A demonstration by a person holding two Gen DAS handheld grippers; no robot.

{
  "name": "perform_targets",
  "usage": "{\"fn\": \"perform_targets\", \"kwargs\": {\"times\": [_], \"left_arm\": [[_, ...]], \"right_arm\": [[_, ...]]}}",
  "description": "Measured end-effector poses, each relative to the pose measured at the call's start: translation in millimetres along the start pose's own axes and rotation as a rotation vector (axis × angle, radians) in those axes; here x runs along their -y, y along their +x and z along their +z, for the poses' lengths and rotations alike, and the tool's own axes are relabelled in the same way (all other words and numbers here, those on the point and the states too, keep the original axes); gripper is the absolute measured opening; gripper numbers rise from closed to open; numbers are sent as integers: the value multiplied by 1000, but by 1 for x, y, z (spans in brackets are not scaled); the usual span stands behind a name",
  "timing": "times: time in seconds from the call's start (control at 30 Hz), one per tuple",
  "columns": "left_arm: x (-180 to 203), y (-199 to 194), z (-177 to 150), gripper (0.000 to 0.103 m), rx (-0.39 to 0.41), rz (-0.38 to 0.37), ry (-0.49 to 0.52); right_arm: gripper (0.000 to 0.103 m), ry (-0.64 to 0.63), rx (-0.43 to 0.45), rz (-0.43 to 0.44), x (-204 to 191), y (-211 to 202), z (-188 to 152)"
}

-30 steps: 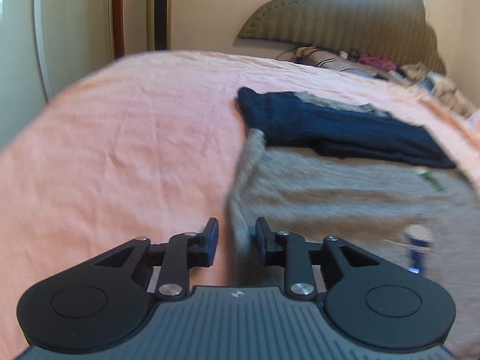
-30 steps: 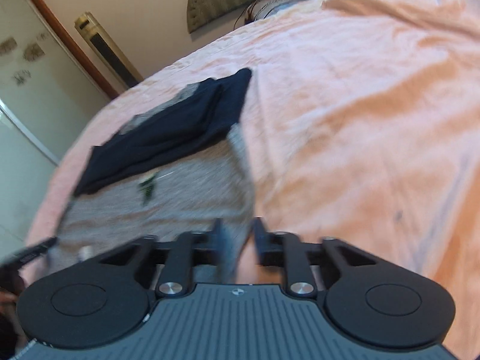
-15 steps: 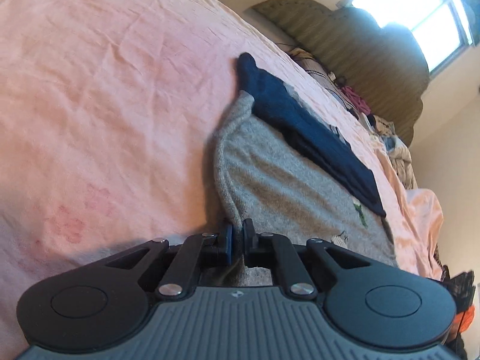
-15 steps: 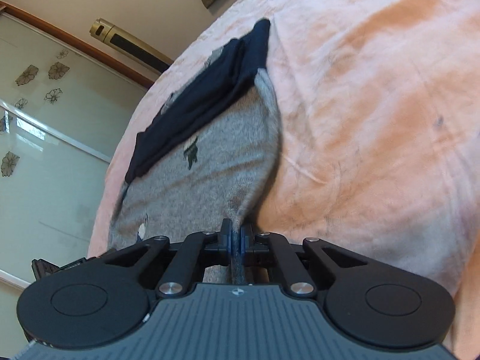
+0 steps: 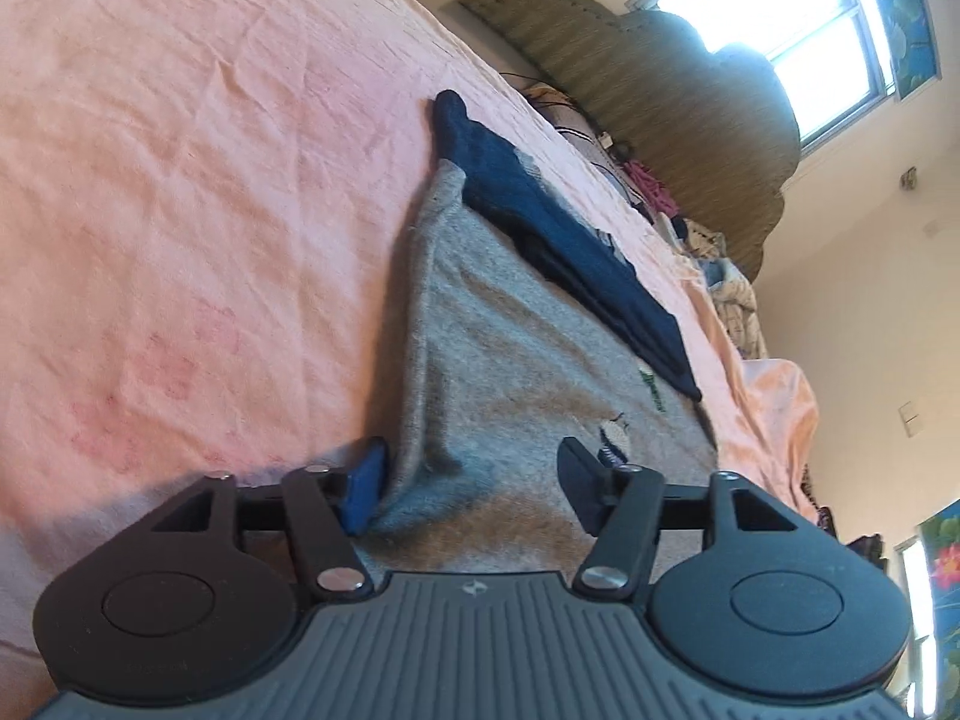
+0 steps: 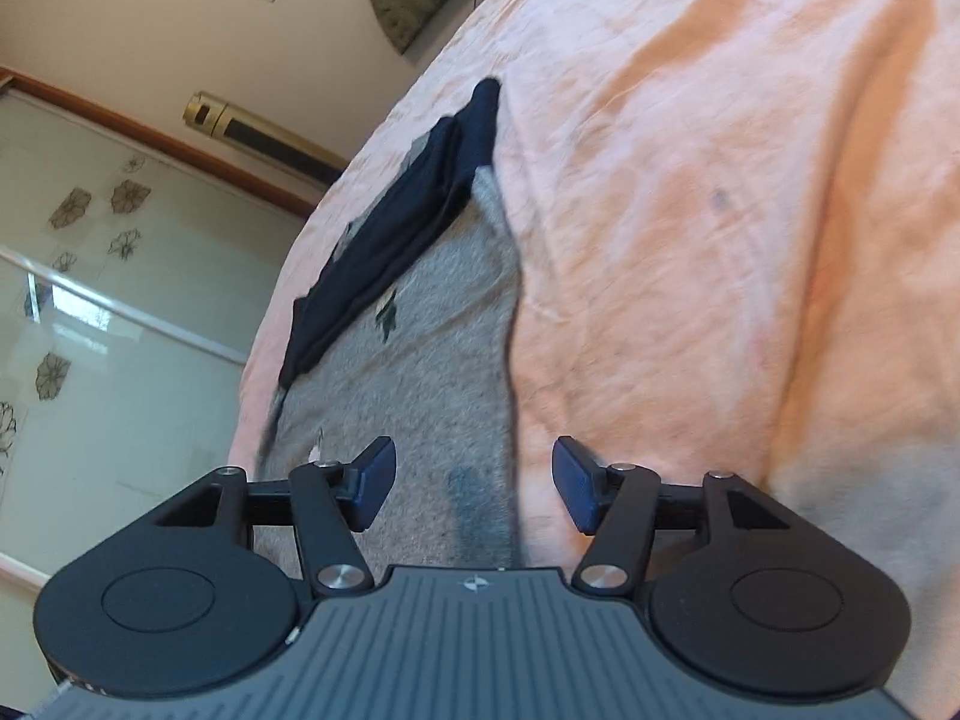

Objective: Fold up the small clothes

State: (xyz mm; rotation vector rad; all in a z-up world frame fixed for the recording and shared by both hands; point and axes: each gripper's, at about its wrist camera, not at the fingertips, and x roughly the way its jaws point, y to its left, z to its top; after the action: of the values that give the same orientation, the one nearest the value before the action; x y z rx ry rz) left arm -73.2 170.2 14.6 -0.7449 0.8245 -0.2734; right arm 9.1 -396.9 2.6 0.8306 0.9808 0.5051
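Observation:
A grey knitted garment (image 5: 516, 372) with small embroidered motifs lies on the pink bedsheet (image 5: 180, 180), a folded dark navy part (image 5: 552, 228) across its far end. My left gripper (image 5: 474, 489) is open, its jaws wide apart at the garment's near left corner, the cloth lying loose between them. The grey garment (image 6: 420, 372) and its navy part (image 6: 396, 228) also show in the right wrist view. My right gripper (image 6: 474, 486) is open over the garment's near right edge, holding nothing.
The pink bedsheet (image 6: 720, 240) spreads wide to the right of the garment. A padded headboard (image 5: 660, 90) and a pile of mixed clothes (image 5: 720, 264) lie at the far end. A glass sliding door (image 6: 90, 330) stands on the left.
Both grippers closed on the garment's near corners half a second ago and have since opened wide, letting the grey cloth go. The near edge has settled on the bed.

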Motion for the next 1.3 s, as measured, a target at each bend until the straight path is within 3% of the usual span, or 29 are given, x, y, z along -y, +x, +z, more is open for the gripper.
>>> {"fn": "perform_targets", "kwargs": {"times": [0.07,0.13,0.2,0.23,0.27,0.4,0.47,0.53,0.6,0.63,0.7,0.77,0.87,0.9,0.93,0.97,1.0,1.1,1.17,1.2,1.27,1.3], "left_arm": [[-1,4,2,67,4,-18,-17],[-4,10,6,67,12,-36,-42],[-5,14,11,62,14,-34,-68],[-4,16,14,50,7,-13,-71],[-3,16,17,42,-4,10,-73],[-3,3,15,44,-8,24,-37],[-11,0,11,46,-20,19,-34],[-19,-3,7,47,-13,-10,-70],[-18,-7,4,51,-23,-18,-79],[-17,-9,2,59,-30,-27,-75],[-15,-13,-4,67,-50,-46,-68],[-16,-13,-15,67,-75,-85,-85],[-14,-10,-25,66,-63,-110,-94],[-10,-8,-24,63,-62,-103,-93],[-8,-5,-23,42,-71,-87,-89],[-7,-2,-22,12,-90,-64,-84],[-7,-2,-21,7,-106,-42,-84],[-9,-15,-18,8,-91,-11,-51],[-16,-21,-21,8,-89,24,-37],[-22,-20,-23,8,-97,31,-50],[-35,-23,-27,8,-108,-33,-113],[-37,-26,-30,10,-122,-56,-129]], "right_arm": [[59,20,-20,43,1,13,6],[51,20,-37,51,-1,25,13],[10,2,-84,4,-3,40,16],[8,-25,-90,-6,-5,44,16],[8,-39,-84,-17,-8,41,18],[7,-66,46,5,-13,-3,27],[7,-35,1,-94,6,0,25],[5,5,-4,-62,18,0,16],[17,25,3,-35,15,-3,7],[22,27,-8,-26,12,-4,2],[56,19,-36,38,6,-5,-12],[62,17,-62,82,-1,-6,-25],[57,-9,-119,93,-12,5,-39],[42,-30,-139,73,-16,10,-42],[29,-35,-165,56,-18,14,-43],[12,-52,-189,33,-19,17,-45],[11,-83,-188,18,-22,15,-45],[10,-110,-142,-3,-22,-12,-42],[10,-89,-130,-60,-9,-24,-41],[7,-47,-131,-42,1,-25,-42],[11,1,-119,-12,6,-28,-49],[21,7,-127,8,4,-30,-54]]}}
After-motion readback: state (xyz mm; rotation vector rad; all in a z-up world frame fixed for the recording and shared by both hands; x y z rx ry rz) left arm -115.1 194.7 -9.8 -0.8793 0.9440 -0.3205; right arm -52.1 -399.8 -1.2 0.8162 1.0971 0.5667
